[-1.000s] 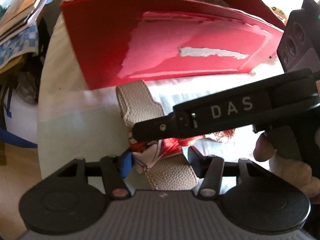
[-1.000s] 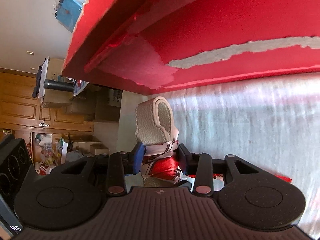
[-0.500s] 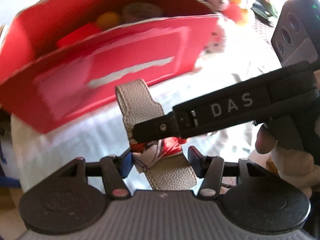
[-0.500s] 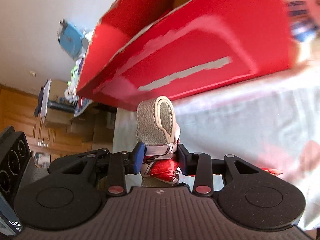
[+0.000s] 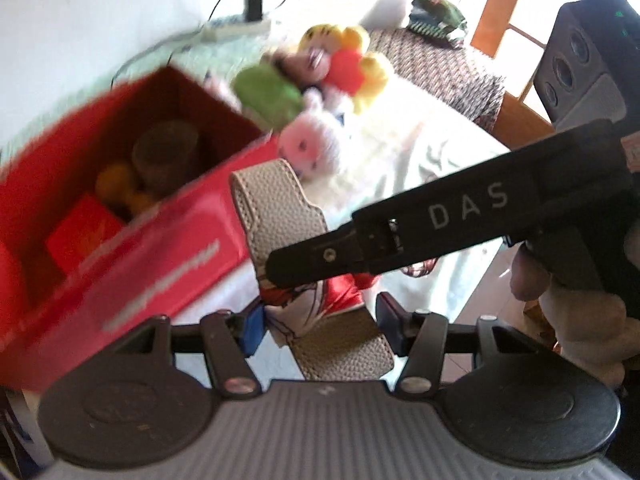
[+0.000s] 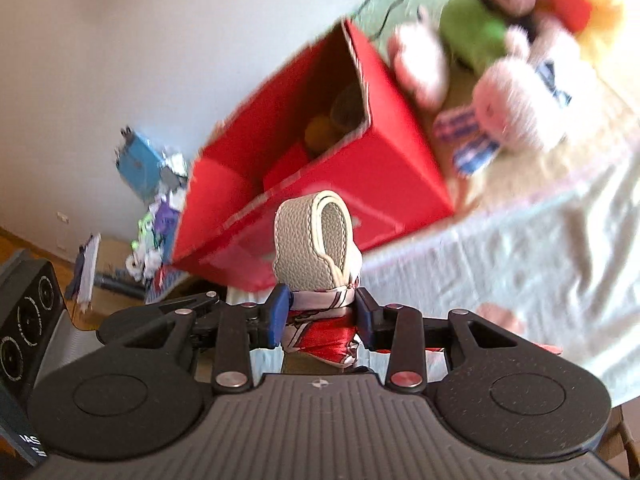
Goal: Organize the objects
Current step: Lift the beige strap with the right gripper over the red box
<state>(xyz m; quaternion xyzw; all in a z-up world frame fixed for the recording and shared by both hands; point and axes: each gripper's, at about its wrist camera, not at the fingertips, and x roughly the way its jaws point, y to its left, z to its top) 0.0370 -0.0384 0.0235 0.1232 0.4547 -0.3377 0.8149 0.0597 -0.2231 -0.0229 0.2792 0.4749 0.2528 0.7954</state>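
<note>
Holding one thing with both grippers, I see a beige leather strap [image 5: 280, 216] with a red and white patterned scarf [image 5: 320, 300] tied round its middle. In the left wrist view the left gripper [image 5: 318, 324] has its fingers [image 5: 252, 330] on either side of the scarf knot; the blue pad touches the cloth, but I cannot tell whether the black pad on the other side presses it. The right gripper's long black finger [image 5: 420, 224], marked with white letters, crosses the strap from the right, and part of a hand [image 5: 576, 320] grips that tool at the right edge.

In the right wrist view the right gripper [image 6: 318, 316] is clenched on the scarf [image 6: 320, 320], both pads against the cloth, with the strap's loop [image 6: 316, 240] standing upright just past the fingers.

The strap is held off the surface [image 5: 440, 152], which is covered with a pale cloth. Beyond it sits an open red box [image 5: 140, 240] holding a dark cup [image 5: 166, 152], orange round things [image 5: 116, 184] and a red packet [image 5: 80, 236]. Beside the box lies a pile of soft toys [image 5: 320, 92], pink, green, red and yellow, blurred. A white power strip [image 5: 236, 28] with a cable lies near the wall behind them.
</note>
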